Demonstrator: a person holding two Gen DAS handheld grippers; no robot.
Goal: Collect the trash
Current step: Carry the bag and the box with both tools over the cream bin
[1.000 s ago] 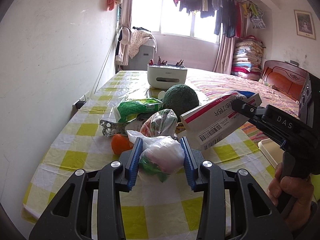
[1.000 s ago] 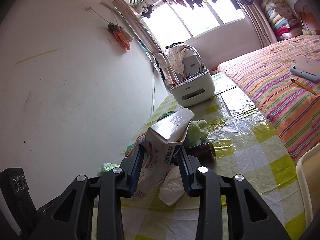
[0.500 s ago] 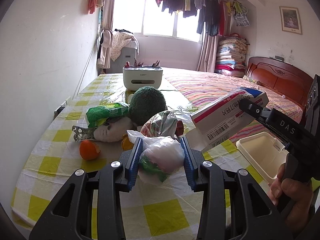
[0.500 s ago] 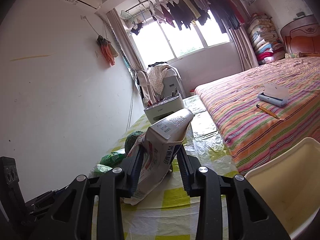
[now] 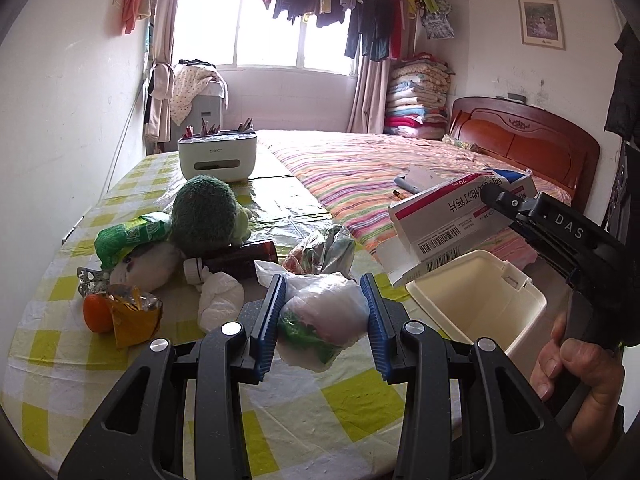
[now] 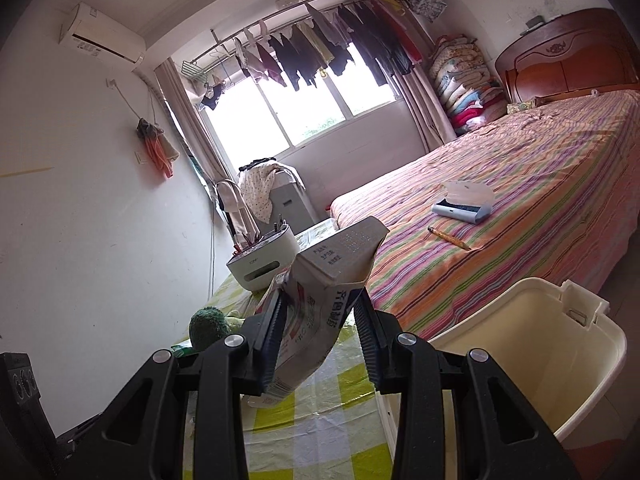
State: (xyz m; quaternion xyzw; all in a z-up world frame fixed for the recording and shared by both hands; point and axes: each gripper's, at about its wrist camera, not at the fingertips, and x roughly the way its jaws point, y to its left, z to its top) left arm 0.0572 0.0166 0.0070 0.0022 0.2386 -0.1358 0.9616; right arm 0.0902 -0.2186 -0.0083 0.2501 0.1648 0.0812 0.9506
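My left gripper (image 5: 323, 322) is shut on a crumpled clear plastic bag (image 5: 320, 316) with green and pink scraps inside, held just above the yellow-checked tablecloth (image 5: 200, 392). The right gripper (image 6: 320, 336) is shut on a white medicine carton (image 6: 320, 300) with a red stripe; the same carton (image 5: 452, 216) hangs over the near rim of the cream bin (image 5: 480, 300). That bin (image 6: 520, 360) stands open beside the table's right edge, at the lower right of the right wrist view.
On the table lie a green plush toy (image 5: 206, 212), a brown bottle (image 5: 236, 260), a green wrapper (image 5: 128, 236), an orange (image 5: 96, 314), a gold wrapper (image 5: 134, 316) and a white organiser box (image 5: 218, 158). A striped bed (image 5: 400, 176) lies to the right. A hand (image 5: 576, 376) holds the right gripper.
Both grippers have swung to the right with their loads. The cream bin has come fully into both views, and the carton now hangs over its rim.
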